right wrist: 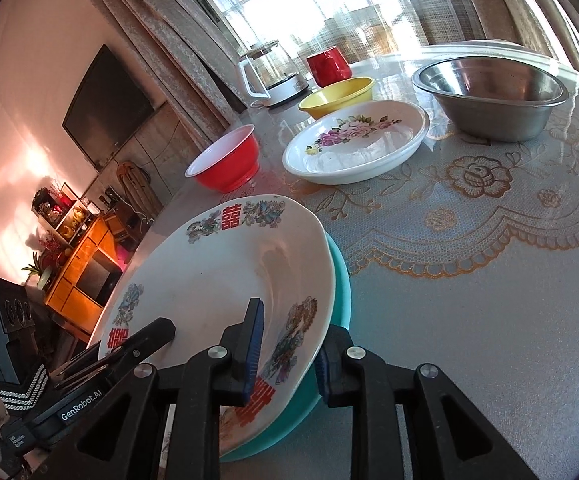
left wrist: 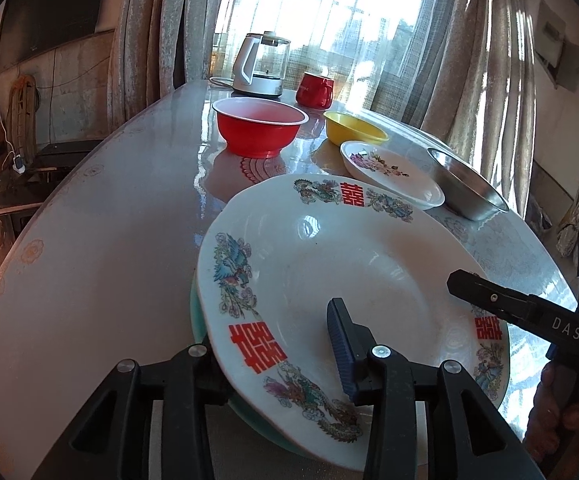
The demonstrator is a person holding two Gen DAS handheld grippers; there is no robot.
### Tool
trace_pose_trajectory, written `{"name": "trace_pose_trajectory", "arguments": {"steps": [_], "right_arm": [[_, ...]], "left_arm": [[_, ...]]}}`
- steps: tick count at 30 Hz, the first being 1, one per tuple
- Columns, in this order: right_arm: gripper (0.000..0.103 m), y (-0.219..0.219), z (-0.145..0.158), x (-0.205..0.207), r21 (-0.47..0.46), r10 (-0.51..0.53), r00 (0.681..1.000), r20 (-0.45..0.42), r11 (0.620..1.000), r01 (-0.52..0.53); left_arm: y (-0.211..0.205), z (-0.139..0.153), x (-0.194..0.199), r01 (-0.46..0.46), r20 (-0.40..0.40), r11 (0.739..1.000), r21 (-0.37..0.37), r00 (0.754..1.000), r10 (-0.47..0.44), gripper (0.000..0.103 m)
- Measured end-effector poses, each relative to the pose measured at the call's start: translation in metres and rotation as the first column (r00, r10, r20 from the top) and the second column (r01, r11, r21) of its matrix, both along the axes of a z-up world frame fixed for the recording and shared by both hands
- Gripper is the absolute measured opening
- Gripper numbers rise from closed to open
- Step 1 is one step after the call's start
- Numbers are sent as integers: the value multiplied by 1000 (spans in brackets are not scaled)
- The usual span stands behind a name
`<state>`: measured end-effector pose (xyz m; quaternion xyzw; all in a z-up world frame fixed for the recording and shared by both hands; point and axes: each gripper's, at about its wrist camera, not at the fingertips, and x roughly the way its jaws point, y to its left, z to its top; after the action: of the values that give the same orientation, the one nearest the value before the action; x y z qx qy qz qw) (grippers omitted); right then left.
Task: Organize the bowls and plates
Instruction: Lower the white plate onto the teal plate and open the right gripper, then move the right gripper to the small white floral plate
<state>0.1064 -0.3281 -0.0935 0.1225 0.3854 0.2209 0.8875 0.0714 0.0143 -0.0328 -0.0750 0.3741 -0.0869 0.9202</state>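
Covering most of both views, round table [right wrist: 489, 300] with lace-pattern cloth. Big white dragon-phoenix plate [left wrist: 329, 264] sits stacked on teal plate [right wrist: 339, 280] at near edge, 6 o'clock. Steel bowl [right wrist: 489, 108] at 2 o'clock, flower plate [right wrist: 353, 144] just beside it toward 12, yellow bowl [right wrist: 337, 98] behind that, red bowl [left wrist: 259, 130] at 11 o'clock. Kettle [left wrist: 259, 66] and red mug [left wrist: 314, 90] far at 12. Left gripper [left wrist: 273, 344] straddles big plate's near rim, jaws apart, one pad over plate; contact unclear. Right gripper [right wrist: 285, 344] straddles both plates' rim from the right, pads not clearly pressing
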Motion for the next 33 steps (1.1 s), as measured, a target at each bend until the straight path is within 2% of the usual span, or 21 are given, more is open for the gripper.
{"name": "trace_pose_trajectory", "arguments": {"steps": [4,8,9,11,15,18,21,25,28,31,33], "right_arm": [[24,-12,8,-6,12,-6,999,32,1000,6],[24,-14,10,-9,-7,-2,998,61,1000,2],[23,-13,10,-9,-14,-2,998,65,1000,3],[23,-10,7,-9,-16,4,998,59,1000,-3],[24,-10,1,-11,19,7,999,53,1000,-8],[27,-21,3,-15,85,-9,997,72,996,3],[30,-35,7,-17,140,-55,994,97,989,41],[31,-50,8,-16,147,-113,990,81,984,100],[31,-56,5,-14,134,-144,988,55,982,135],[31,-61,1,-11,141,-159,987,24,978,154],[31,-63,-1,-10,137,-163,986,13,978,160]], "left_arm": [[2,0,-10,-6,9,1000,23,1000,6,42],[1,4,-17,-15,34,999,39,999,14,48],[-1,4,-16,-15,35,998,54,999,13,48],[-3,1,-13,-12,21,997,71,1000,11,40],[2,-1,-9,-24,11,999,32,1000,24,37],[4,-1,-10,-18,12,1000,17,1000,17,38],[6,3,-15,-8,26,1000,-11,1000,9,48],[5,13,-24,-25,67,1000,12,997,24,74],[7,18,-26,-38,79,999,20,996,37,78],[11,21,-25,-67,72,998,13,995,66,88],[15,24,-23,-79,68,997,-2,995,79,88]]}}
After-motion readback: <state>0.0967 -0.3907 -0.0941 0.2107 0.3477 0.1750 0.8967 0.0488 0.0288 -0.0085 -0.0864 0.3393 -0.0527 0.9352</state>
